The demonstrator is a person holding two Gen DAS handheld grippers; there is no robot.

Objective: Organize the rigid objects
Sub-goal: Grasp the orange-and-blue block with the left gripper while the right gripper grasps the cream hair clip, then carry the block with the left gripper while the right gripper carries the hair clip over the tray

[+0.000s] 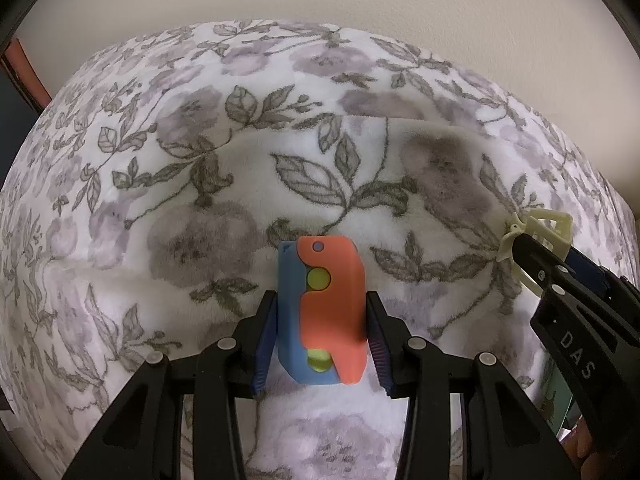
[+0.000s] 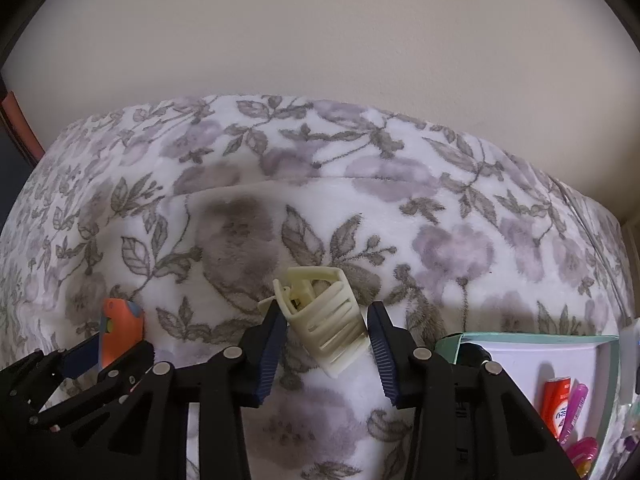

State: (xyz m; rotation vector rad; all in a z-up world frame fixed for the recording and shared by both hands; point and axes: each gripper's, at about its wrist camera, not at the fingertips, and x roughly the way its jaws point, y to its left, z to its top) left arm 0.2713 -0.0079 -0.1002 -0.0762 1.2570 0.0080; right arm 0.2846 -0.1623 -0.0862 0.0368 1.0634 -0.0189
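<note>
An orange and blue plastic toy (image 1: pixel 328 312) with yellow-green discs stands upright between the blue pads of my left gripper (image 1: pixel 320 304), which is shut on its two sides above the floral blanket (image 1: pixel 200 160). A cream hair claw clip (image 2: pixel 324 320) sits tilted between the pads of my right gripper (image 2: pixel 326 312), and both pads touch it. In the left wrist view the right gripper (image 1: pixel 520 240) shows at the right edge with the clip (image 1: pixel 540 228) at its tip. The right wrist view catches the toy (image 2: pixel 118 328) in the left gripper (image 2: pixel 108 344) at lower left.
A fleecy floral blanket (image 2: pixel 440 220) covers the whole surface, with a plain beige wall (image 2: pixel 320 40) behind. At the lower right stands a teal-edged box (image 2: pixel 520 340) holding an orange tube (image 2: pixel 556 404) and pink items (image 2: pixel 580 448). A dark reddish edge (image 2: pixel 16 120) shows at far left.
</note>
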